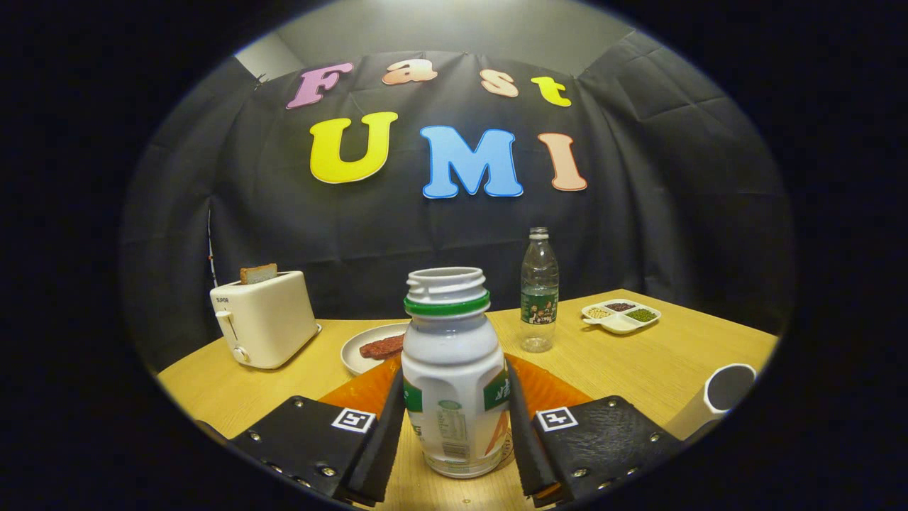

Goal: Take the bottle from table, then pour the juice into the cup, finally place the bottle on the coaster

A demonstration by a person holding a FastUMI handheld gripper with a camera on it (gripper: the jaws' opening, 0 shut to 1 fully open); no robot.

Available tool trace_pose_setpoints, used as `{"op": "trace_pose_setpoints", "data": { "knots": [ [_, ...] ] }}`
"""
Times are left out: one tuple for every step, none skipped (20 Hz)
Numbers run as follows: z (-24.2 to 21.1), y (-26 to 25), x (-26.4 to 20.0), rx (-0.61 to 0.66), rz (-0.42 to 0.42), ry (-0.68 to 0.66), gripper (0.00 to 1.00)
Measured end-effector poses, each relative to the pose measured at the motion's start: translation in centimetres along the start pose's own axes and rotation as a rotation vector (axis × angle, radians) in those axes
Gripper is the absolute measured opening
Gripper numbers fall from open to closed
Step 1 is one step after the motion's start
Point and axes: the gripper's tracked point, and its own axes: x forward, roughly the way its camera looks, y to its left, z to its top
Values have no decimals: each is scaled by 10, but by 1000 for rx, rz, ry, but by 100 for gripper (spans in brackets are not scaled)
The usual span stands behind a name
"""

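A white juice bottle point(454, 376) with a green neck ring and no cap stands upright between my fingers. My gripper point(454, 401) is shut on it, one finger pressing each side of its body. Just behind the bottle an orange round coaster point(550, 389) lies on the wooden table point(660, 362). I cannot tell whether the bottle's base rests on the table or hangs just above it. A white cup point(727, 394) stands off to the right of the right finger.
Beyond the fingers to the left, a cream toaster point(262, 323) holds a bread slice point(257, 273). A white plate point(358, 355) with reddish meat lies behind the coaster. A clear water bottle point(539, 291) and a divided snack dish point(621, 317) stand farther back on the right.
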Motion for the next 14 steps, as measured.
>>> {"op": "trace_pose_setpoints", "data": {
  "knots": [
    [-1, 0, 5, 4, 5, 0, 68],
    [1, 0, 7, 7, 6, -1, 68],
    [1, -1, 10, 10, 8, -2, 68],
    [1, -1, 12, 12, 8, 0, 68],
    [2, -2, 13, 10, 8, 1, 68],
    [2, -1, 14, 2, 9, 6, 68],
    [1, 0, 14, -7, 10, 9, 68],
    [1, 1, 15, -20, 9, 13, 68],
    [0, 2, 16, -30, 8, 15, 68],
    [2, 2, 16, -37, 7, 15, 68],
    [0, 2, 16, -39, 5, 15, 68],
    [0, 2, 16, -34, 3, 17, 68],
    [0, 1, 16, -29, 1, 19, 70],
    [1, 0, 16, -25, 0, 21, 72]
  ]
}}
